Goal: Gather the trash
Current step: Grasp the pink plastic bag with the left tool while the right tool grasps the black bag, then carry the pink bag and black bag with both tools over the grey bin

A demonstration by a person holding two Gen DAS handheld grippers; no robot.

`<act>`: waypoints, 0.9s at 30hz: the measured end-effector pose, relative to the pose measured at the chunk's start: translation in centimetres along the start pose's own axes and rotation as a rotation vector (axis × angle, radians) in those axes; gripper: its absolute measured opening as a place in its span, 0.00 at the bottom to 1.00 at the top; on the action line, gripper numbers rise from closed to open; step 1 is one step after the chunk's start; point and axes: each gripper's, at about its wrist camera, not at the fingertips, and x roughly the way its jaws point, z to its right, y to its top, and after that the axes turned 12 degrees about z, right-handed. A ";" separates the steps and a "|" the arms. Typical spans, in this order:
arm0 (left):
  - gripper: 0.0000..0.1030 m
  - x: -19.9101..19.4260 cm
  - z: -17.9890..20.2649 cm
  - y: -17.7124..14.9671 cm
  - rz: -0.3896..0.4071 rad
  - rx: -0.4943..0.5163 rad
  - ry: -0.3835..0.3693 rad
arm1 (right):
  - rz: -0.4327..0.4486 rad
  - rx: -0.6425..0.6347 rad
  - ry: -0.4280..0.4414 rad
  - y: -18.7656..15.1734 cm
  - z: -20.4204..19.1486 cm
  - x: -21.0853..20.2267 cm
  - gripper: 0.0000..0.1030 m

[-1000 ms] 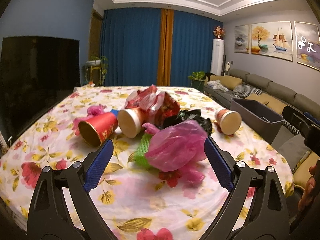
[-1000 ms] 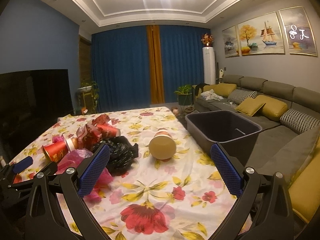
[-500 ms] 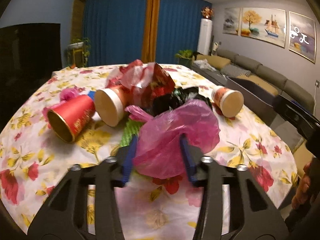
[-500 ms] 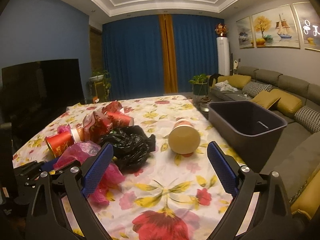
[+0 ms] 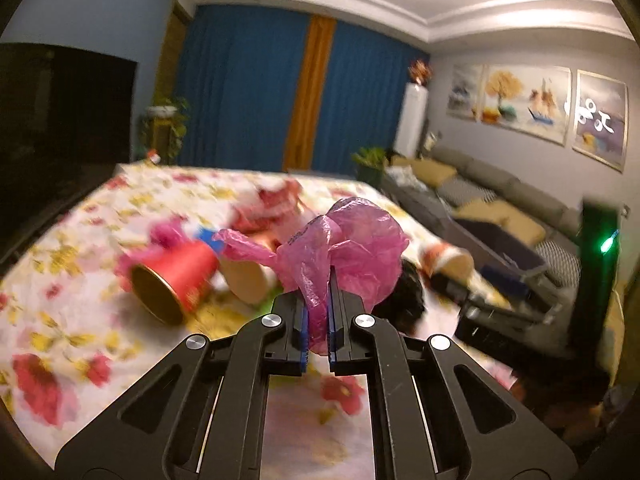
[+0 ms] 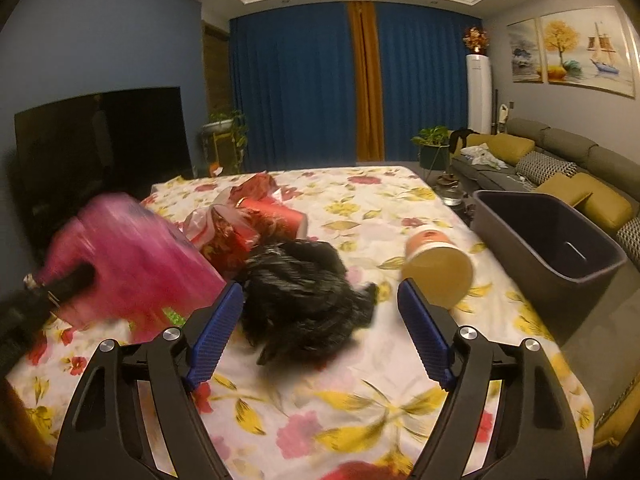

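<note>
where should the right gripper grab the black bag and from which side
Grip the raised crumpled bulk of the black bag, coming straight ahead and down from the near side. It lies as a soft heap between the open right gripper fingers, so the folds should bunch between the pads; the cup sits apart to its right.

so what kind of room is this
Most likely a home living room: a long sofa with cushions along the right wall, a big dark tv, and framed paintings above the sofa, with blue curtains at the far end.
</note>
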 end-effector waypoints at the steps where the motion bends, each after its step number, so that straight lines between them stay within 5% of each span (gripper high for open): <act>1: 0.06 -0.2 -0.4 0.5 0.013 -0.012 0.006 | -0.008 -0.004 0.006 0.0 -0.3 0.5 0.74; 11: 0.06 0.3 -2.4 1.7 0.029 -0.063 0.051 | -0.139 -0.016 0.012 -1.0 -1.5 5.9 0.56; 16: 0.06 0.5 -2.6 1.7 0.029 -0.066 0.044 | -0.187 -0.007 0.024 -1.2 -1.1 6.9 0.19; 19: 0.06 0.5 -2.6 1.7 0.030 -0.060 0.045 | -0.166 -0.011 0.028 -1.0 -0.8 6.0 0.11; 27: 0.06 0.2 -1.0 2.4 0.048 -0.036 0.017 | -0.061 0.045 0.064 1.5 1.3 1.6 0.10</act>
